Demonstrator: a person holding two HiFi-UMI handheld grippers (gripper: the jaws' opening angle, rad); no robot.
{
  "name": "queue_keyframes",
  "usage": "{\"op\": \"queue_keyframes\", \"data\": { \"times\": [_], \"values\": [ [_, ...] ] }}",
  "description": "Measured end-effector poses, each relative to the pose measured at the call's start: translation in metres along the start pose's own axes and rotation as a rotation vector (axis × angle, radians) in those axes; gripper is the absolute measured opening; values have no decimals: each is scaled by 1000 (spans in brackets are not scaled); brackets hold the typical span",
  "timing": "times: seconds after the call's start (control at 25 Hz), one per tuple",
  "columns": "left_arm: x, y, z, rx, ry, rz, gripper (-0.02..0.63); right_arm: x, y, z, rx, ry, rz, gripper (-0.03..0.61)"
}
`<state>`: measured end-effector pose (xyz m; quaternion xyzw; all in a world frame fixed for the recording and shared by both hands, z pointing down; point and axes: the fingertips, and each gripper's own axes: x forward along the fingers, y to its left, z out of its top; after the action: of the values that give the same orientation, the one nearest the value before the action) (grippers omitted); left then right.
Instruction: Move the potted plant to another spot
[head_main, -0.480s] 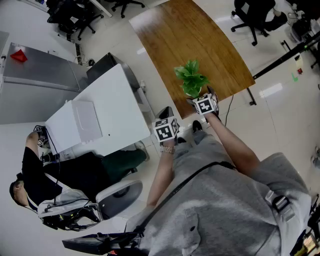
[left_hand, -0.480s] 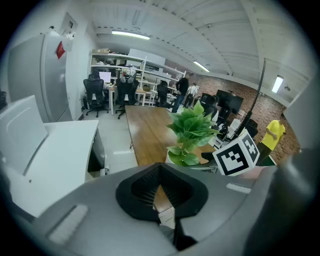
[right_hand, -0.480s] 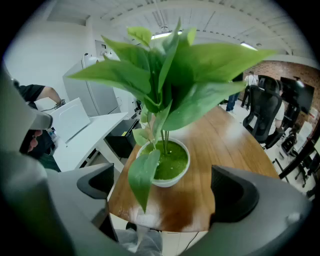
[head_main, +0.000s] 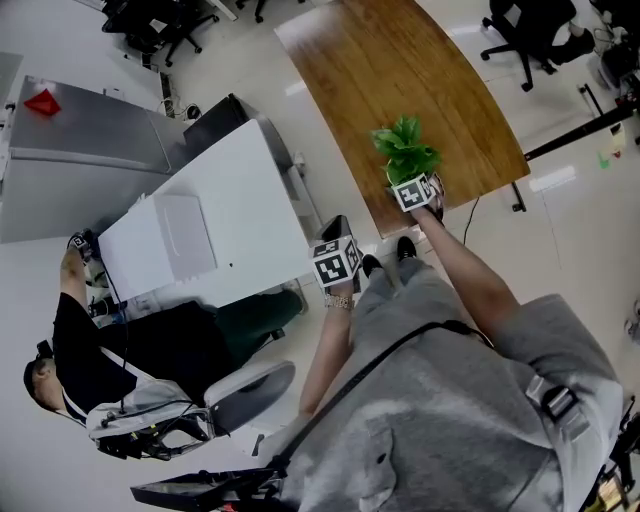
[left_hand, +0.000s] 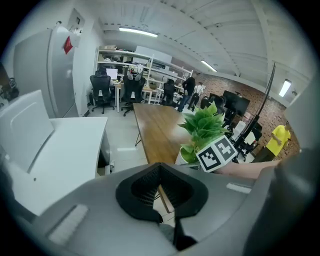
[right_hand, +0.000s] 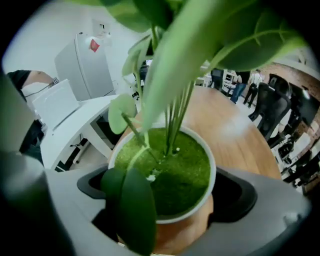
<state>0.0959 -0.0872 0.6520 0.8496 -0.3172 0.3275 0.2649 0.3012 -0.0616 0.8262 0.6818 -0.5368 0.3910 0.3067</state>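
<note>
Grab stage: plant (head_main: 404, 150) sits on table (head_main: 400, 60) edge at 1 o'clock. Your right gripper (right_hand: 162, 200) is spread around it, not squeezing yet. Left gripper (left_hand: 160, 192) looks pressed together, empty. Next, close and lift straight.

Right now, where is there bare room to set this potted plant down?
The brown wooden table is bare beyond the green potted plant, toward its far end. The white desk beside it is free except for a flat white box at its left. The only crowded spot is the table's near edge.
</note>
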Motion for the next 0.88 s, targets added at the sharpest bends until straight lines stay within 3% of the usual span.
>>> {"op": "queue_keyframes", "data": {
  "times": [0.16,0.4,0.64,0.76,0.88],
  "values": [
    [2,9,8,-9,-9,-4,15,7,-3,-19,6,37,-15,539],
    [8,14,17,-26,-14,-9,15,-2,-2,-7,-4,-48,40,516],
    [10,25,27,-54,-34,-5,15,-16,6,15,-93,-74,83,514],
    [3,39,21,-83,-52,15,15,-18,38,28,-162,-90,152,514],
    [-10,68,9,-145,-88,71,15,-9,99,52,-269,-116,245,514]
  ]
}}
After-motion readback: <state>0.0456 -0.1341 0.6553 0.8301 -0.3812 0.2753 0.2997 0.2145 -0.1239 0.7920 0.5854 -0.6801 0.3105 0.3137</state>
